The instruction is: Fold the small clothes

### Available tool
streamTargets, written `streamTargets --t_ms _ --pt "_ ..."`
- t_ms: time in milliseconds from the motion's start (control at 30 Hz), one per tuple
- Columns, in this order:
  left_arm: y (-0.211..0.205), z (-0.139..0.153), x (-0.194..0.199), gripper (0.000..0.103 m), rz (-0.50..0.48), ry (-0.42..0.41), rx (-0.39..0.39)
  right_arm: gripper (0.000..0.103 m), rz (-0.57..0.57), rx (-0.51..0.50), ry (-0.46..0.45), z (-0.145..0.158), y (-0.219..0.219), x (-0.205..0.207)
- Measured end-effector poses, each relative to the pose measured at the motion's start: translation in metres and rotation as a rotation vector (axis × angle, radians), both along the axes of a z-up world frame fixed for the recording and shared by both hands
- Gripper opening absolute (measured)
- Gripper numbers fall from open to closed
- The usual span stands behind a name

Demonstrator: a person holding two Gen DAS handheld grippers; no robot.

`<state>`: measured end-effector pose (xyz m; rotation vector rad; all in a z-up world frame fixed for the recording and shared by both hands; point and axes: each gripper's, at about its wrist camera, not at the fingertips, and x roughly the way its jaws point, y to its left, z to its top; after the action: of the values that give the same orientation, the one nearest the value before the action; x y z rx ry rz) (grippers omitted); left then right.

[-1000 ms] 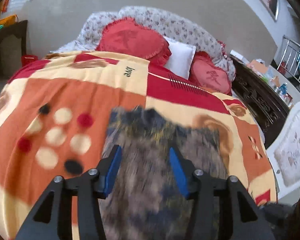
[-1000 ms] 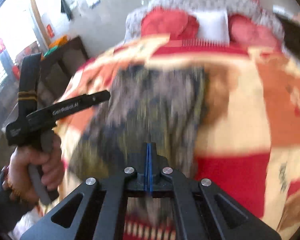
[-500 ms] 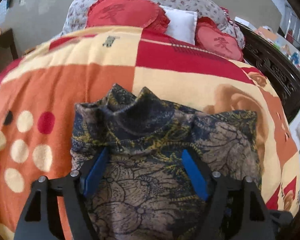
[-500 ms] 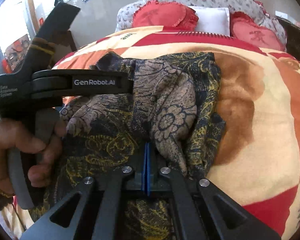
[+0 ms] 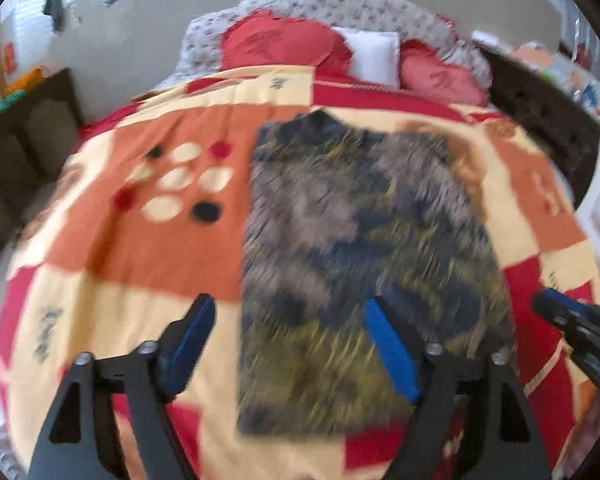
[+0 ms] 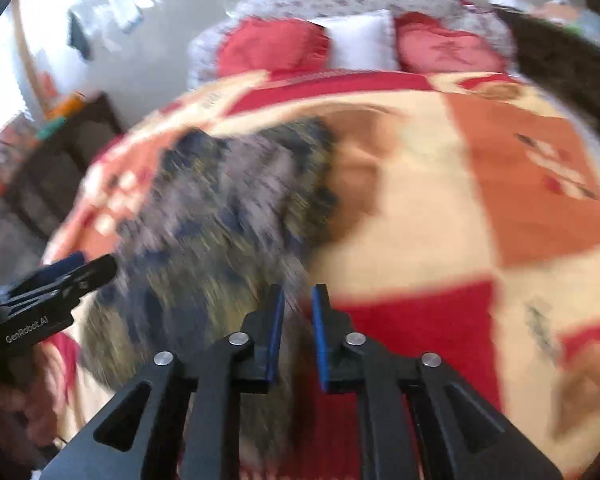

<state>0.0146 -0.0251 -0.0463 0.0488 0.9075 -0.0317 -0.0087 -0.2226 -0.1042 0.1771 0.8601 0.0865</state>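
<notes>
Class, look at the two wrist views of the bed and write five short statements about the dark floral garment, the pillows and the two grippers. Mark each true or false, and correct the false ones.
1. The dark floral garment lies on a checked red, orange and cream blanket. True.
2. The left gripper is clamped shut on the garment. False: its blue pads stand wide apart and are opening, pressing nothing.
3. A small white pillow sits between two red cushions at the head of the bed. True.
4. The right gripper has its pads pressed together. False: a gap shows between them, and they are opening.
5. The garment hangs from a wall hook. False: it lies on the bed.
</notes>
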Motion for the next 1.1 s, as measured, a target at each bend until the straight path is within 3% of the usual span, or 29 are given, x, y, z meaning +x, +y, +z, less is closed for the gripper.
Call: streamTargets --t_ms 100,267,500,767,867,1000,1100 --pt "0.0 0.01 -0.026 0.103 0.037 -0.029 0.035 0.032 0.011 0.008 0.0 0.01 -0.001 -0.042" --pt "-0.007 0.024 -0.055 0.103 0.037 -0.053 0.041 0.038 0.053 -0.007 -0.017 0.023 0.011 -0.088" --pt "-0.013 0.026 -0.067 0.103 0.0 -0.044 0.011 0.04 0.054 -0.029 -0.028 0.025 0.021 -0.108" --pt "-0.009 0.018 -0.057 0.103 0.011 -0.033 0.003 0.04 0.034 -0.026 0.005 0.008 0.017 -0.101" --pt "0.0 0.008 -0.052 0.103 0.011 -0.041 -0.02 0.04 0.051 0.002 -0.055 0.008 0.016 -0.094" --pt "0.016 -0.002 -0.054 0.103 -0.04 -0.112 -0.133 0.04 0.13 0.078 -0.232 0.015 0.017 -0.076" --pt "0.013 -0.009 -0.047 0.099 -0.118 -0.132 -0.148 0.037 0.184 0.025 -0.261 0.015 0.031 -0.058"
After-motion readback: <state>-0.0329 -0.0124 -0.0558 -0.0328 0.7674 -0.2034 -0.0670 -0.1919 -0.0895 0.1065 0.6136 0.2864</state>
